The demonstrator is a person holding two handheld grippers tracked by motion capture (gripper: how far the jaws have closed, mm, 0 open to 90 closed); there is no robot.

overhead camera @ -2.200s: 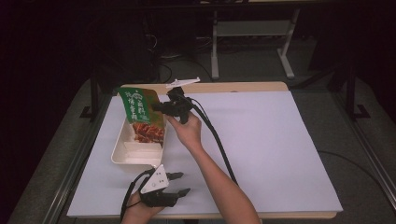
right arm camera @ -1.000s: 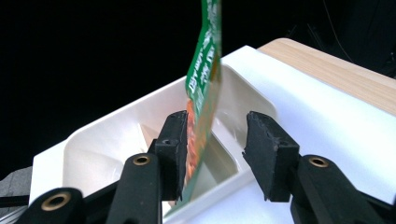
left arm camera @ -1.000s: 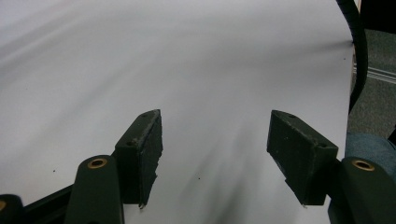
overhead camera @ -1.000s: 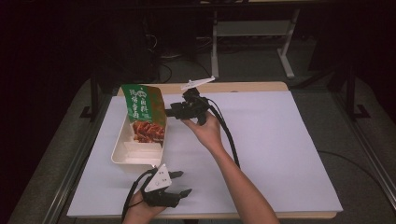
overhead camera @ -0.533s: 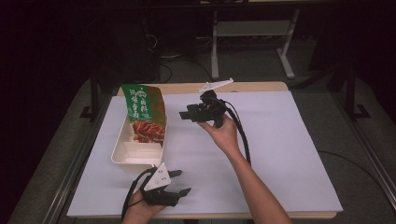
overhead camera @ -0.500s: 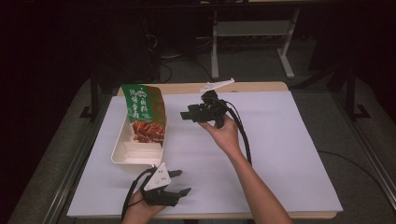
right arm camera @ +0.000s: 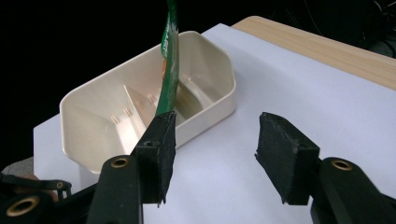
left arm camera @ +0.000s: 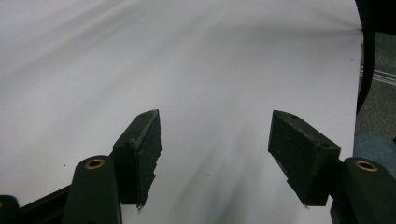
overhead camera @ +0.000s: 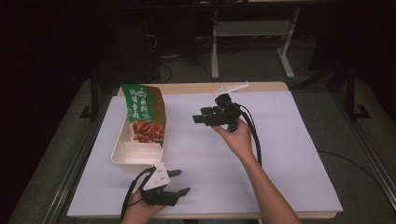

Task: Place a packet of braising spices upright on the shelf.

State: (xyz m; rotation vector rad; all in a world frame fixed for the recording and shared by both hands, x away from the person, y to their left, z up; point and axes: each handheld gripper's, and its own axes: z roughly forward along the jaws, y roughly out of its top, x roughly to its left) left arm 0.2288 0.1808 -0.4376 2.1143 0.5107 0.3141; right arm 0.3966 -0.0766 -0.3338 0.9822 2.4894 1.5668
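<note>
Snack pouch (overhead camera: pixel 144 113), green with a picture of food on its front, stands upright in the far compartment of the cream divided tray (overhead camera: pixel 122 151), leaning slightly. Nothing grips it. The right gripper (overhead camera: pixel 198 118) hangs above the white table cover (overhead camera: pixel 289 154), at about three o'clock from the pouch and well apart from it, pointing back toward it. Its jaws have just been opening and now stand fairly wide, with nothing between them. In the right gripper view the pouch (right arm camera: pixel 168 58) is seen edge-on at about eleven o'clock from the jaws, rising out of the tray (right arm camera: pixel 212 119) just beyond the left jaw's tip; the tray's inner dividers show beside it.

The left gripper (overhead camera: pixel 180 182) rests low at the near edge of the table, at about six o'clock from the tray and just short of its near end. Its jaws are spread wide and hold nothing; the left gripper view shows bare white cover (left arm camera: pixel 196 60) between them.

Between the right gripper and the pouch lies only open cover. A strip of wooden tabletop (overhead camera: pixel 261 87) runs along the far edge at twelve o'clock, and a metal stand (overhead camera: pixel 252 32) sits on the floor beyond it.
</note>
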